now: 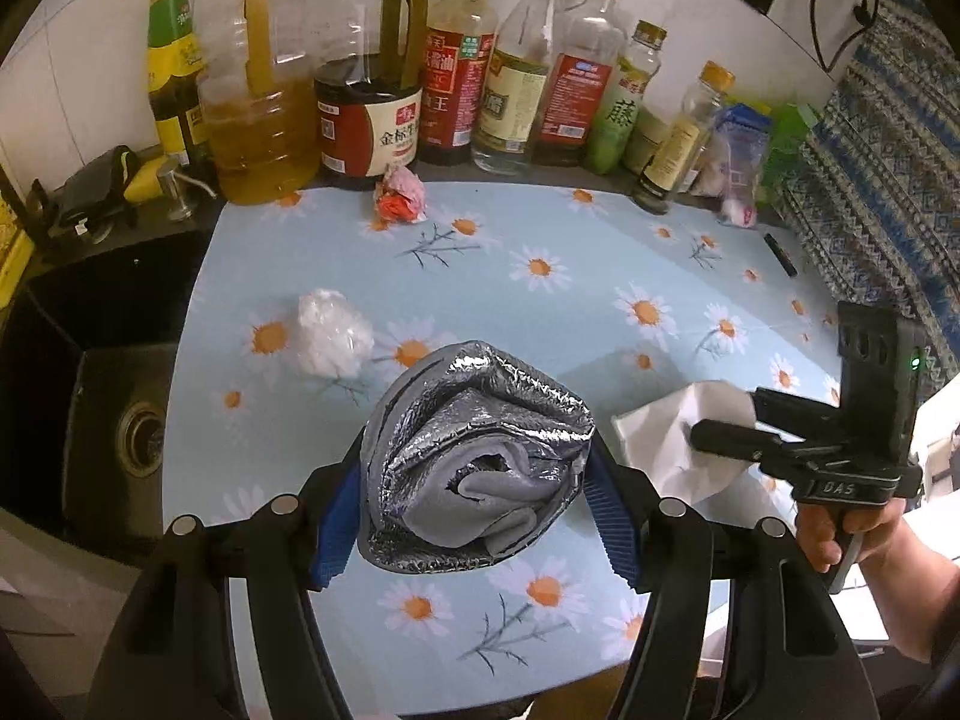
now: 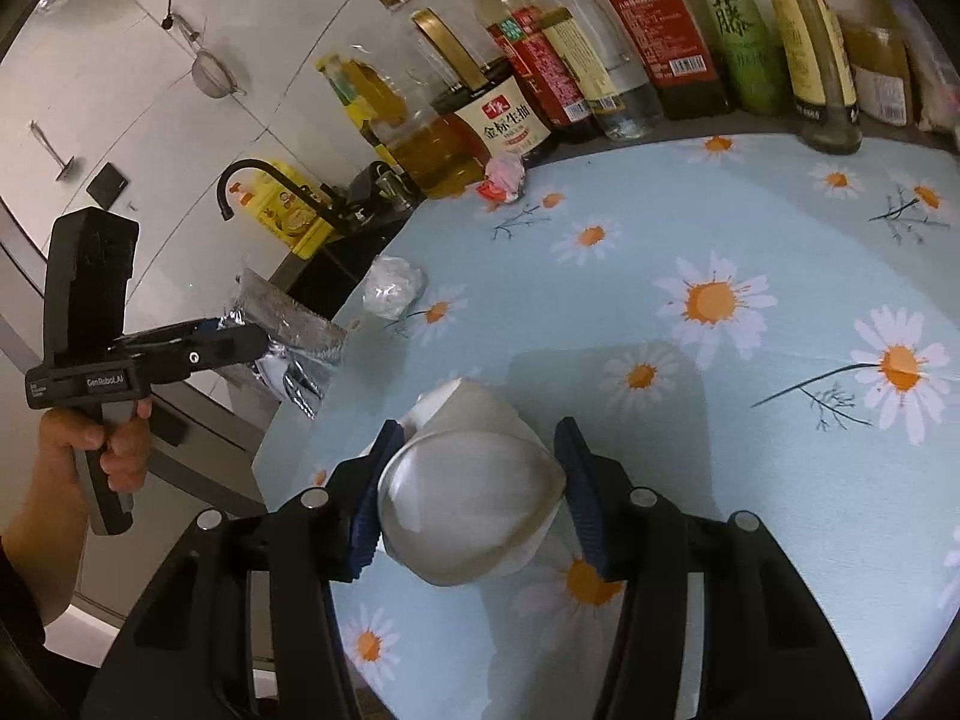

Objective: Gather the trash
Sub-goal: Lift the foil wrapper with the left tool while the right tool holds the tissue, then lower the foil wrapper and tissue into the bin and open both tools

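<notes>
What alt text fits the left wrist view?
The left hand-held gripper clamps a silver foil bag over a daisy-print tablecloth. The right hand-held gripper holds white paper; a clear plastic wad and pink wrapper lie beyond.

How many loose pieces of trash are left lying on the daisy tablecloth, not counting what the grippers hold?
2: a crumpled clear plastic wad near the cloth's sink-side edge, and a crumpled pink-and-red wrapper at the foot of the soy sauce jug. Others may hide among the bottles.
</notes>
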The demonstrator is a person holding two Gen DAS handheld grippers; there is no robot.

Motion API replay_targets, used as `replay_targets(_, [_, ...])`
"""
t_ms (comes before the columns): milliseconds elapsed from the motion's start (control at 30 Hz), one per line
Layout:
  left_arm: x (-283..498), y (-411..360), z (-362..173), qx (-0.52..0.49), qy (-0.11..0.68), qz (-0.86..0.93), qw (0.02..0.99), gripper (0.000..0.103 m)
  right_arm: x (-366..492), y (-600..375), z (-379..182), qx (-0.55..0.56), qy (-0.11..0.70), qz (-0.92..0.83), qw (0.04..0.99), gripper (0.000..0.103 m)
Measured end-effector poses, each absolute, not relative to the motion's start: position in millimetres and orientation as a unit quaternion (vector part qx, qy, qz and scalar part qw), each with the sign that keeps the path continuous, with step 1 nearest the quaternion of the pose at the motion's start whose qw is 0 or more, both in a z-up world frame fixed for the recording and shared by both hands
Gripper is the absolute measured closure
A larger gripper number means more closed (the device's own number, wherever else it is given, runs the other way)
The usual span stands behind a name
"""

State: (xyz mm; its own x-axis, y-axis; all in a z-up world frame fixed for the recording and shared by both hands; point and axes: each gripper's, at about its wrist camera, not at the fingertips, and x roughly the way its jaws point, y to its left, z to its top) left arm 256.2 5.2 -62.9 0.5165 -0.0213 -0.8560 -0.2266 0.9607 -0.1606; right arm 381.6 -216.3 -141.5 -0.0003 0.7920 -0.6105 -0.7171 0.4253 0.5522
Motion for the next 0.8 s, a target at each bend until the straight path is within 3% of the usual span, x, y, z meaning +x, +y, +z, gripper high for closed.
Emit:
replay_targets(500, [178,5,-45,-0.13,0.442,-0.019,0.887,0.039,290,-231,-83,0.002,0.425,0.454,0.783,0.05])
replay_targets(800, [133,12,-51,-0.141,0.433,-0.074,0.887,0.039,226,-220,-76,-0.01,0.427,0.42,0.801,0.05])
